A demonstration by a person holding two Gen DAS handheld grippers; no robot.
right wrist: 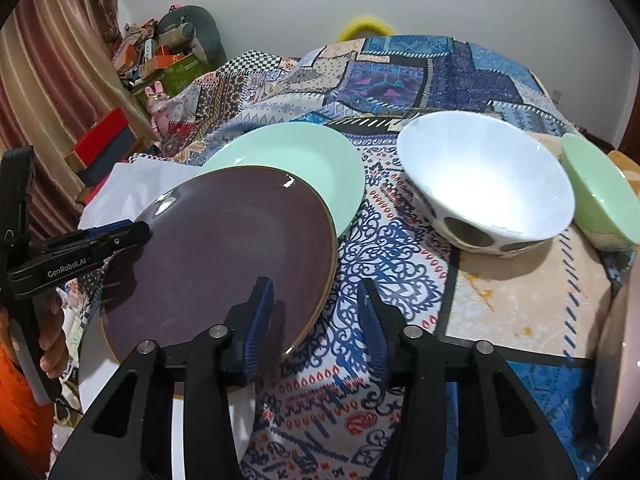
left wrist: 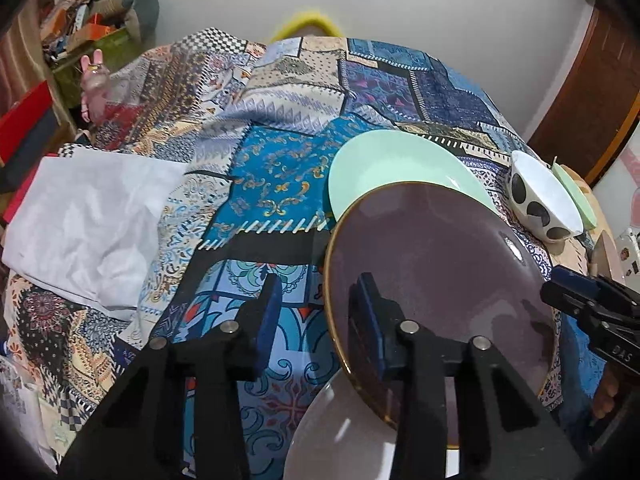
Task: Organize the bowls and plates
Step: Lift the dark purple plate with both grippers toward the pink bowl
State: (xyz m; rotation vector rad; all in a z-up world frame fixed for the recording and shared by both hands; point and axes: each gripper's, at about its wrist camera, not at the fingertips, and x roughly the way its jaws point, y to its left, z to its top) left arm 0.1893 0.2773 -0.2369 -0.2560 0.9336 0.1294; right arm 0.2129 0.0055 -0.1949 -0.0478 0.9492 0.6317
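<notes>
A dark purple plate (left wrist: 440,264) with a gold rim lies over a white plate (left wrist: 340,432) and partly over a mint green plate (left wrist: 396,164). My left gripper (left wrist: 320,316) is open, its jaws either side of the purple plate's left rim. My right gripper (right wrist: 316,320) is open, its jaws either side of that plate's (right wrist: 224,256) right rim. A white bowl with dark spots (right wrist: 484,184) and a light green bowl (right wrist: 600,196) stand to the right. The mint plate (right wrist: 308,160) lies behind.
A patterned patchwork cloth (left wrist: 272,184) covers the surface. A white folded cloth (left wrist: 88,216) lies at the left. Boxes and clutter (right wrist: 152,60) stand beyond the far left edge, by a curtain.
</notes>
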